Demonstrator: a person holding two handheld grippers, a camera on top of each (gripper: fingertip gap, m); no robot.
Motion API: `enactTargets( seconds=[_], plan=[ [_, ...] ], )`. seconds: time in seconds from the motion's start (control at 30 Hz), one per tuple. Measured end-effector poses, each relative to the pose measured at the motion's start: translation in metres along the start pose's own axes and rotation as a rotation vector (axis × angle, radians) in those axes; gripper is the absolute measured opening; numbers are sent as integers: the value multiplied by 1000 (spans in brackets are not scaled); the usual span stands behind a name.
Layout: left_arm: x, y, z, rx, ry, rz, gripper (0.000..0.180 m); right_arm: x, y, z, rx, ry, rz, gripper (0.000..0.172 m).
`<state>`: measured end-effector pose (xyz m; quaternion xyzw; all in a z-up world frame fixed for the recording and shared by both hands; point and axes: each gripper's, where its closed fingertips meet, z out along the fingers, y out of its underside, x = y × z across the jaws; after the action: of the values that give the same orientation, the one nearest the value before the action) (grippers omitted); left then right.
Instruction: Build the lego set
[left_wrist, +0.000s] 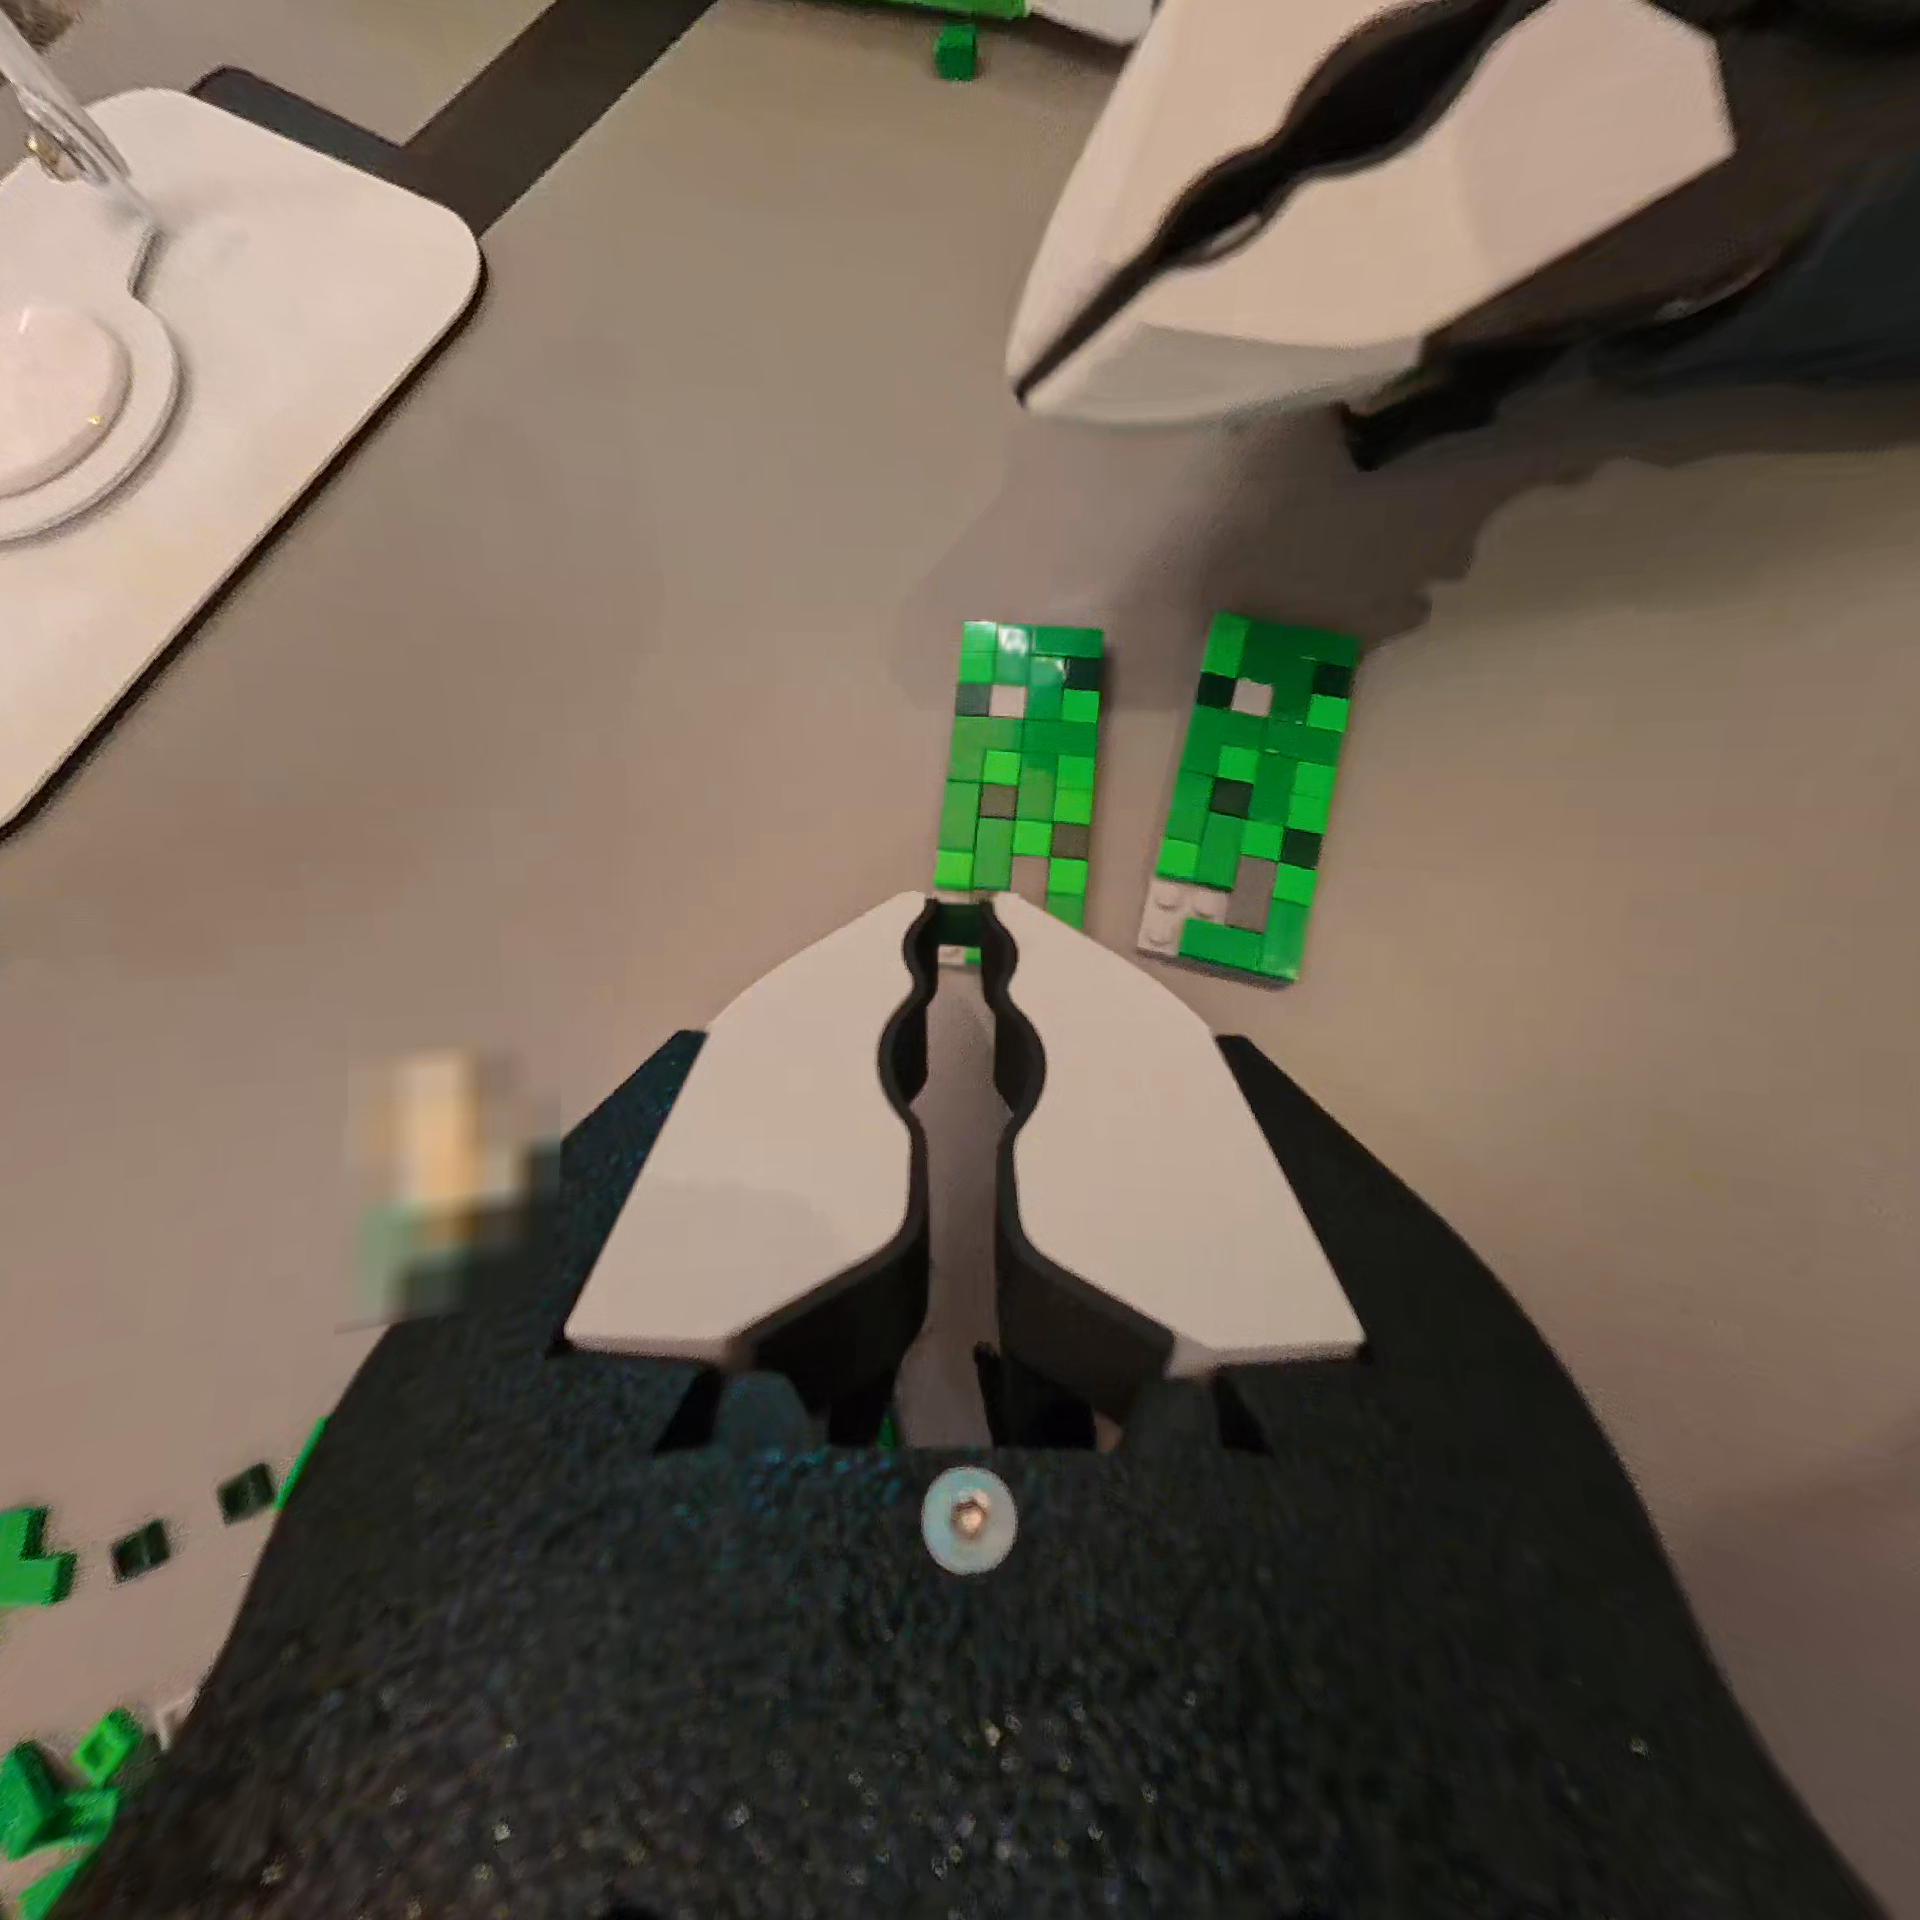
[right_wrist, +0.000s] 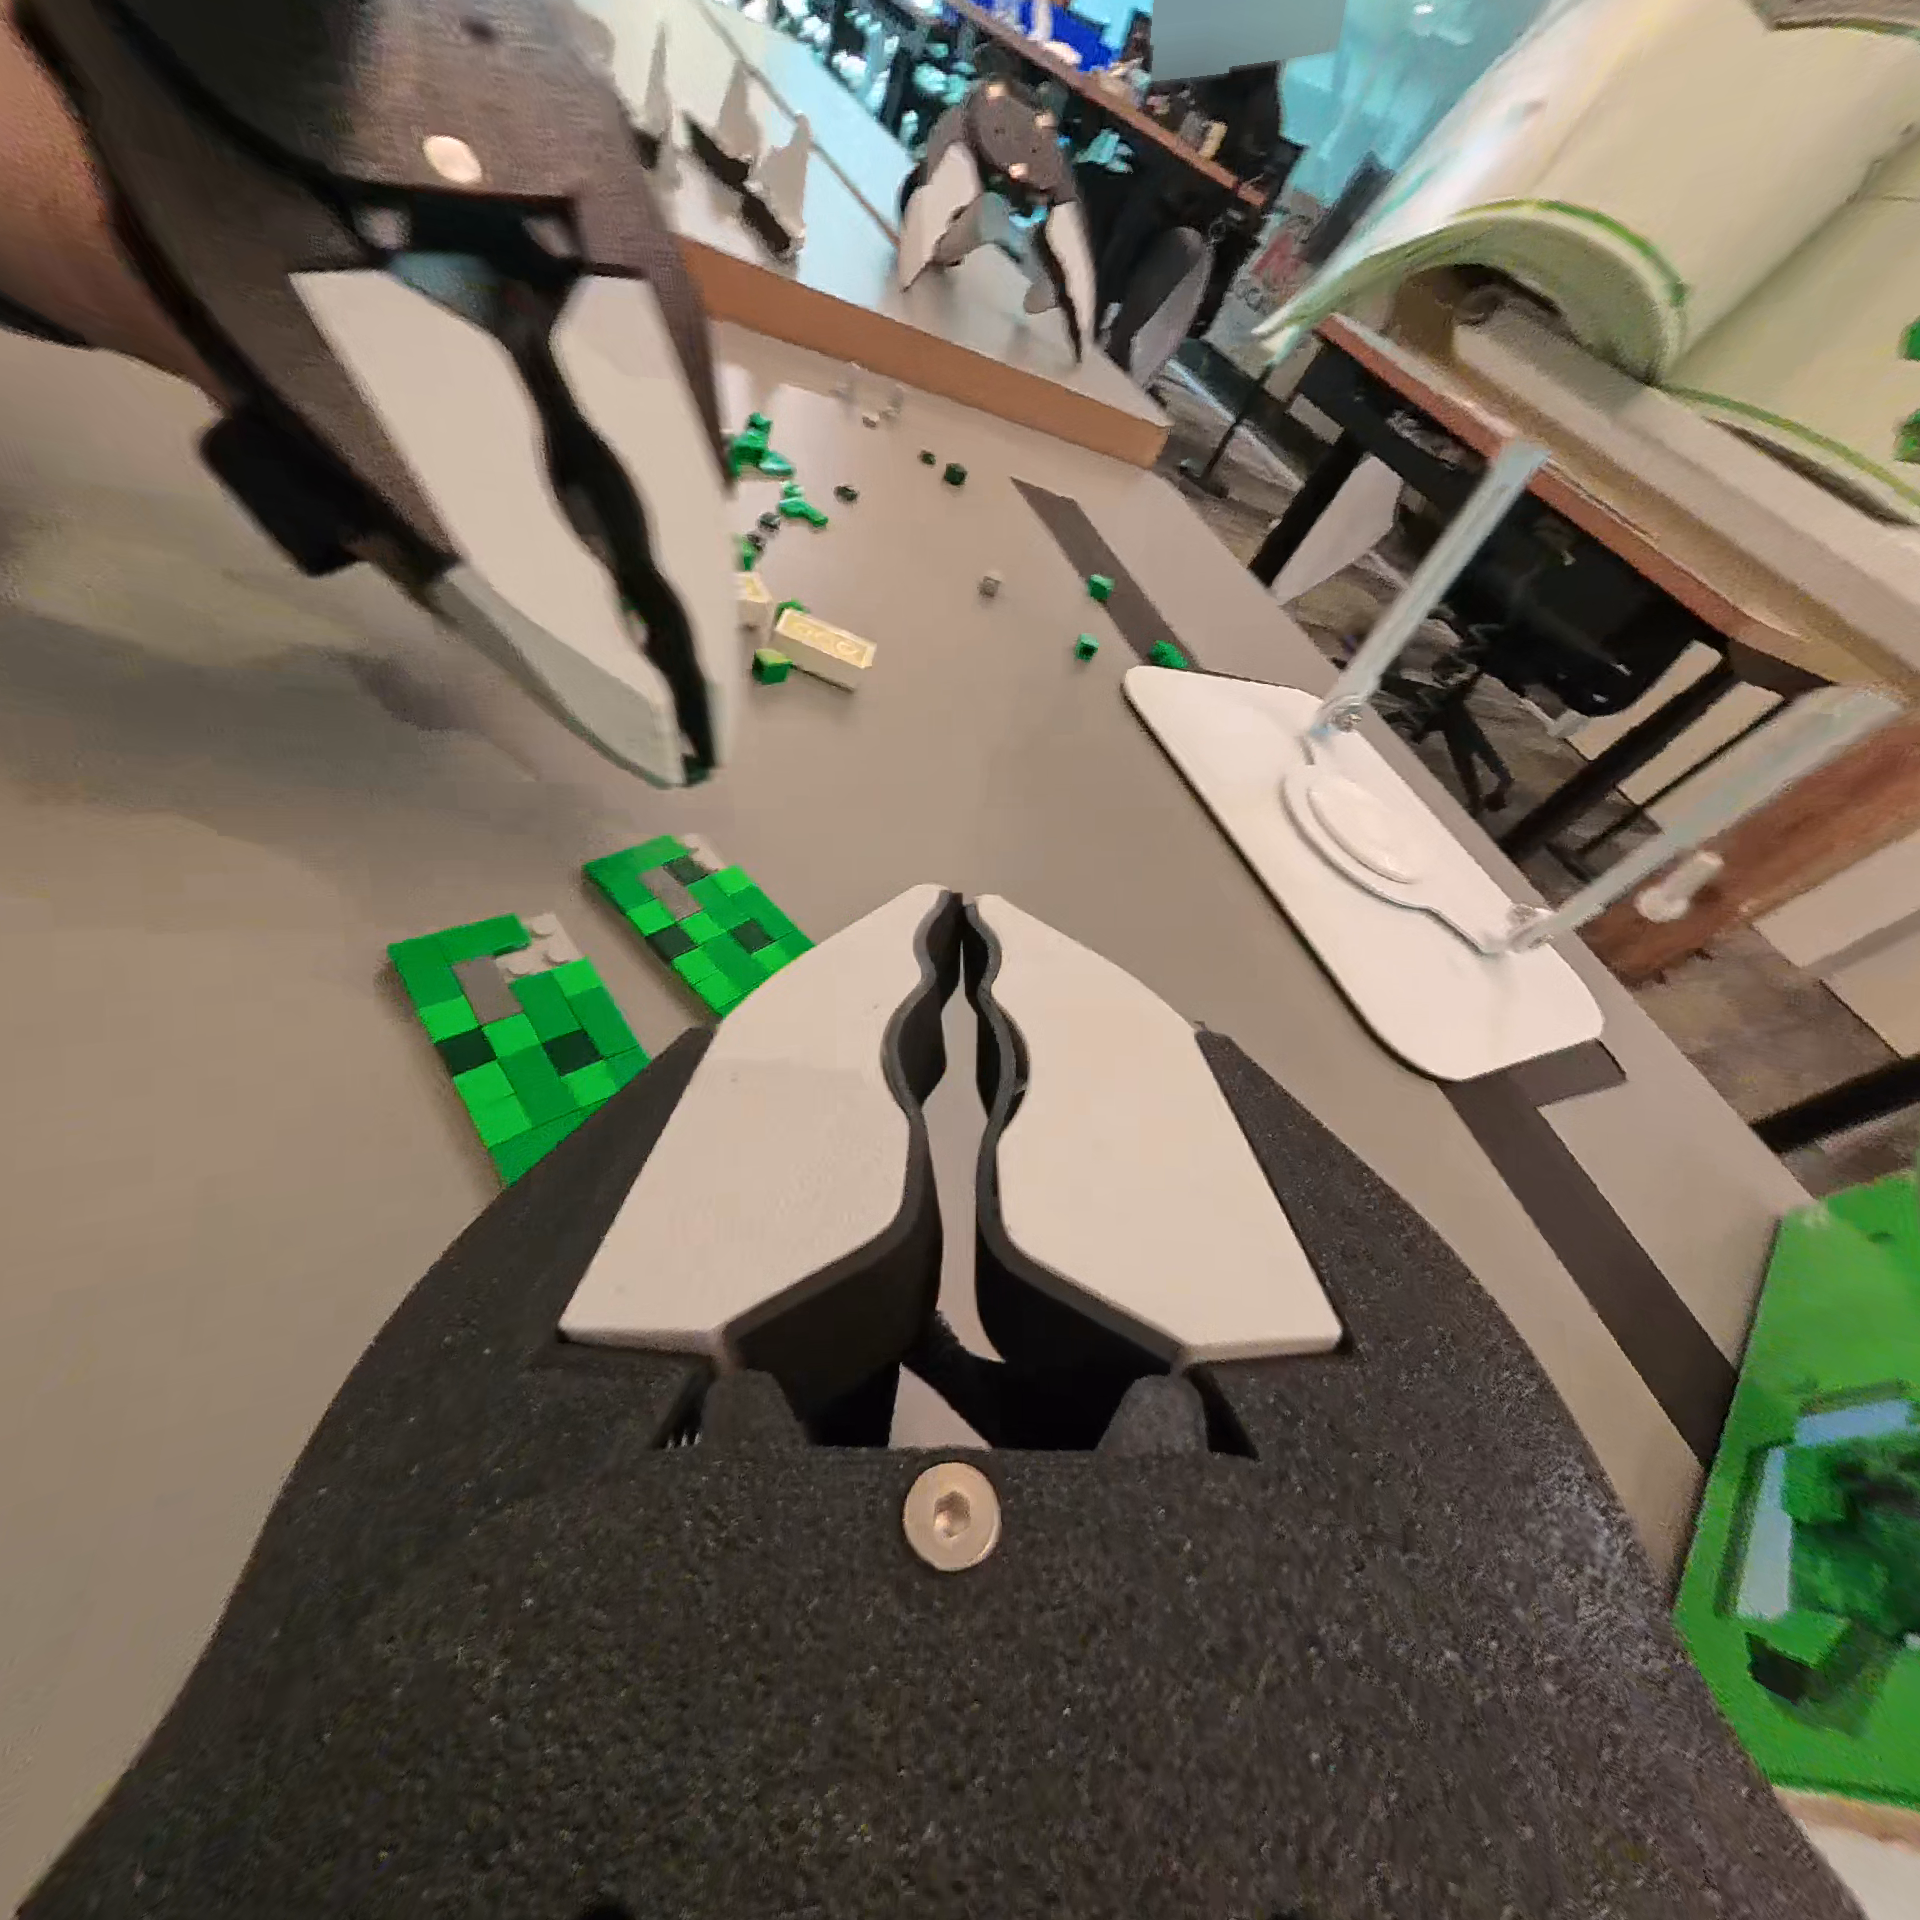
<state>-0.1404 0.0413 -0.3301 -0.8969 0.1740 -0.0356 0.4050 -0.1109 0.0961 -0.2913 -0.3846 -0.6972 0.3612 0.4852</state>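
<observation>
My left gripper is shut on a small dark green tile pinched at its fingertips. It hangs over the near end of the left of two green mosaic panels, which lie flat on the grey table. The right panel shows bare white studs at its near corner. The right wrist view shows the left gripper raised above the table with a green bit at its tip. It also shows both panels. My right gripper is shut with nothing between its pads and hovers beside the panels; it also appears in the left wrist view.
A white stand base with a clear rod sits on the table beside a black strip. Loose green bricks lie scattered, with a cream brick among them. A green printed sheet lies at the right edge.
</observation>
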Motion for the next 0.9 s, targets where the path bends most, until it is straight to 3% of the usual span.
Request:
enactTargets(
  seconds=[0.17,0.33,0.9],
  plan=[
    [6,3,17,-69,25,-10,7,-33,6,5,-62,-219,-99,0],
    [9,6,24,-113,26,-16,7,-43,10,8,-110,-331,-130,0],
    [22,8,23,-102,85,44,25,-50,11,19,-138,-477,-148,0]
  ],
)
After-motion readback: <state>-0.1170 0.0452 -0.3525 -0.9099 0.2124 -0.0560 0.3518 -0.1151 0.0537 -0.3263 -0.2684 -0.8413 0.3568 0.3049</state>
